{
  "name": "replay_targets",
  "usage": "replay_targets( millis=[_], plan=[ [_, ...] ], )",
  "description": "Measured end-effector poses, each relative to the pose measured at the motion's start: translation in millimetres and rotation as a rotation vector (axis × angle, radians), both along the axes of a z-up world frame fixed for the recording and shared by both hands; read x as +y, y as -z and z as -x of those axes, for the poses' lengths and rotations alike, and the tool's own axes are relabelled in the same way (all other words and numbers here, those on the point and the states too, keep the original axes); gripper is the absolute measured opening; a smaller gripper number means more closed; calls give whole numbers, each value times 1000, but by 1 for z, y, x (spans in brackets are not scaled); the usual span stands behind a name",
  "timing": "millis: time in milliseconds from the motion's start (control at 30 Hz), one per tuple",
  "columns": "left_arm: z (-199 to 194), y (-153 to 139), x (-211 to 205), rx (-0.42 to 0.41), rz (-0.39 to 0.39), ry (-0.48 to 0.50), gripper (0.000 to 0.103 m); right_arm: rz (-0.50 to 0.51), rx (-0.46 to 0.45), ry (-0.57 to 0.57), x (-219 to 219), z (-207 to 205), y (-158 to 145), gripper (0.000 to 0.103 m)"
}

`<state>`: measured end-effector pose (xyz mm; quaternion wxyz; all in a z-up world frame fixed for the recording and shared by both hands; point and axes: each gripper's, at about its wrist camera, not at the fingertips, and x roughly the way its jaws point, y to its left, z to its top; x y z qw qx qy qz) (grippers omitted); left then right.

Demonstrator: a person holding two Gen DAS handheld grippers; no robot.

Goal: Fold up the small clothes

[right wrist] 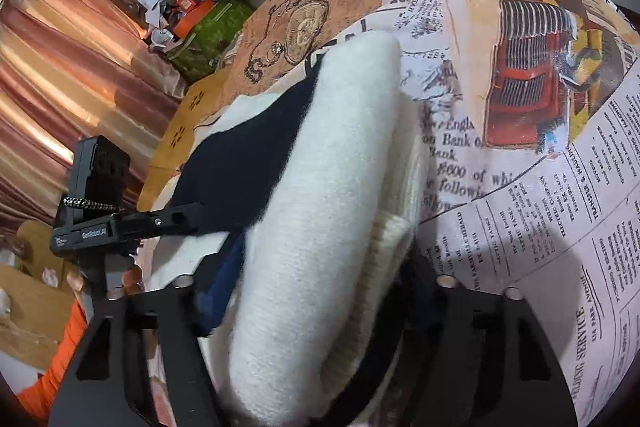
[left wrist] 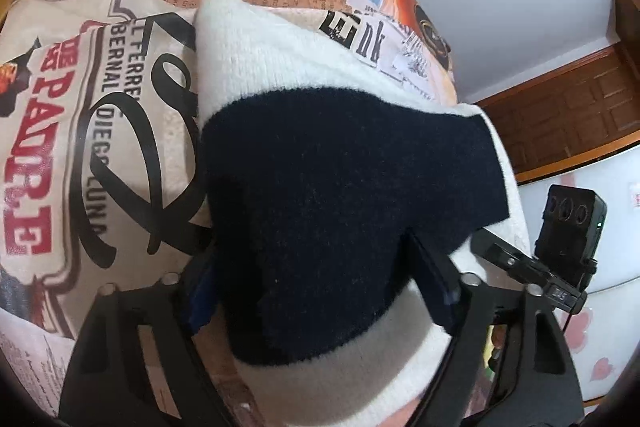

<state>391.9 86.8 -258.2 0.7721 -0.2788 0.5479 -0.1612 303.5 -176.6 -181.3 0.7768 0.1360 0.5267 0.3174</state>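
Observation:
A small knitted garment, cream with a broad navy band (left wrist: 344,179), lies over the newspaper-print tablecloth (left wrist: 80,115). My left gripper (left wrist: 316,275) is shut on its near edge, the blue-padded fingers pinching the navy part. In the right wrist view the same garment (right wrist: 320,211) shows as a thick cream fold with navy behind it. My right gripper (right wrist: 316,303) is shut on that cream fold. The other gripper's black camera mount (right wrist: 100,203) shows at the left, close beside the cloth.
The tablecloth (right wrist: 540,187) covers a round table that drops off at the far edge. A white wall and brown wood panelling (left wrist: 568,115) stand behind. Copper curtains (right wrist: 60,75) and a cluttered green box (right wrist: 208,27) sit off to the left.

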Motion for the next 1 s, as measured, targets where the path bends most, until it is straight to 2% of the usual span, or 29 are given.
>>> replay_targets(
  millis=[67,133,233,333,500,633,733,833,933,1000],
  plan=[
    [7,-8,3,-19,0,-2,64,-2,-4,-2,2,1,-5,45],
    [14,-20,7,-44,0,-2,56,10,-23,-15,6,4,-13,42],
    [25,-40,16,-92,-13,-8,54,15,-57,-39,18,10,-26,40],
    [40,-63,32,-140,-72,-22,54,-7,-75,-62,38,17,-35,40],
    [53,-80,73,-159,-140,-75,54,-42,-93,-83,82,18,-37,40],
    [56,-69,105,-124,-165,-112,54,-33,-83,-110,118,16,-28,40],
    [54,-44,123,-65,-169,-128,54,-1,-64,-131,140,14,-15,41],
    [55,-22,131,-17,-185,-141,57,63,-49,-138,148,12,1,47],
    [62,-20,133,-43,-189,-165,61,80,-74,-141,142,13,-1,52],
    [66,-28,134,-69,-240,-182,62,105,-105,-136,137,13,-10,53]
  ],
)
